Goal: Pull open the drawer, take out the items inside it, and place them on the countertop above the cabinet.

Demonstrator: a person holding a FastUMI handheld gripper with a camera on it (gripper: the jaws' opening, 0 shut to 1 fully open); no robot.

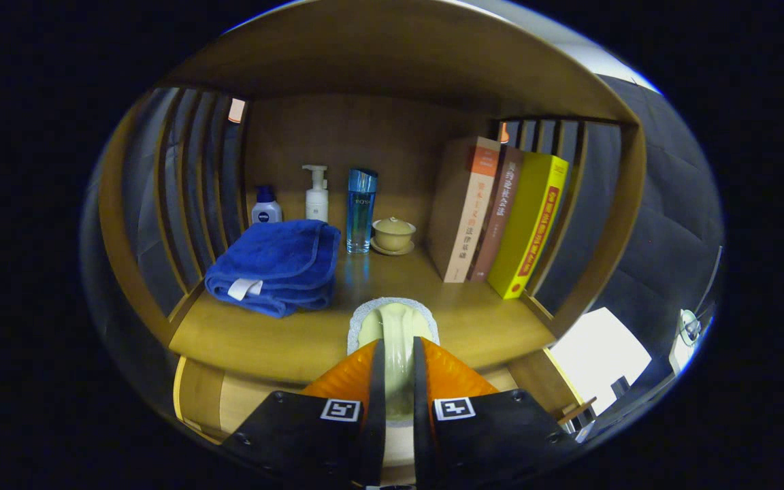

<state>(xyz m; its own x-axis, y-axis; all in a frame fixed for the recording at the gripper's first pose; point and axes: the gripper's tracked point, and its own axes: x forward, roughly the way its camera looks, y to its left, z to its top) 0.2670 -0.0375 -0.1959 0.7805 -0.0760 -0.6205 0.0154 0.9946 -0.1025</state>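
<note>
My gripper [399, 350] is shut on a pale green, flat item with a grey speckled rim [392, 314], perhaps a small dish or sponge. Both orange fingers [348, 381] press on its sides. The item is held over the front part of the wooden countertop [276, 333] of the cabinet. Below the countertop's front edge the open drawer [229, 401] shows its light wood inside, mostly hidden behind my fingers.
On the countertop stand a folded blue towel [273, 265], a small white-and-blue bottle [266, 207], a white pump bottle [316, 194], a blue bottle [361, 211], a lidded tan cup on a saucer [393, 235] and three books [501, 218]. Slatted wooden side walls close both sides.
</note>
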